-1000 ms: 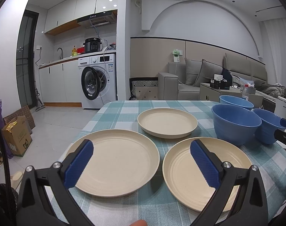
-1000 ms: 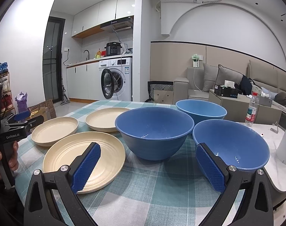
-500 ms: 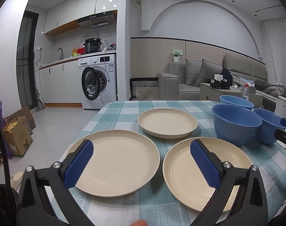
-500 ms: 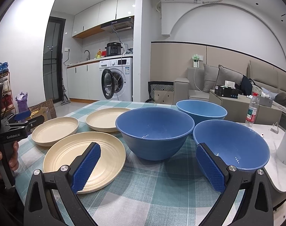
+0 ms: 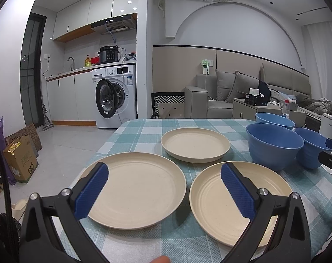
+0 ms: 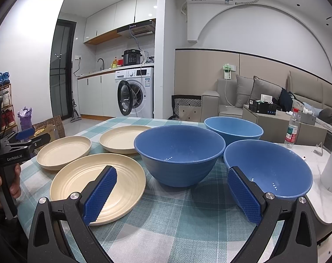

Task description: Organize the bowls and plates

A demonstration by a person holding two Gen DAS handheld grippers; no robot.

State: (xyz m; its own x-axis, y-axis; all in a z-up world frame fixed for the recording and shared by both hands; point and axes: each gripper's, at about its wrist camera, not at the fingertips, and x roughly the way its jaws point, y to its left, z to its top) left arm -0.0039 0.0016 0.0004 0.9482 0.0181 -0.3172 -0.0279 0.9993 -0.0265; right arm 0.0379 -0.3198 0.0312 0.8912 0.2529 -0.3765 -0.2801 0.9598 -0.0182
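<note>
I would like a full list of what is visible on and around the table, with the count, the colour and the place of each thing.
plates: 3, cream, left part of the table, lying apart
bowls: 3, blue, right part of the table, upright, close together
tablecloth: 1, teal and white check, covering the table
washing machine: 1, white, door open, under the kitchen counter
sofa: 1, grey, with cushions, behind the table
water bottle: 1, clear with red cap, right of the bowls
cardboard box: 1, brown, on the floor at left
left gripper: black, blue fingers, open above the plates
right gripper: black, blue fingers, open before the bowls
</note>
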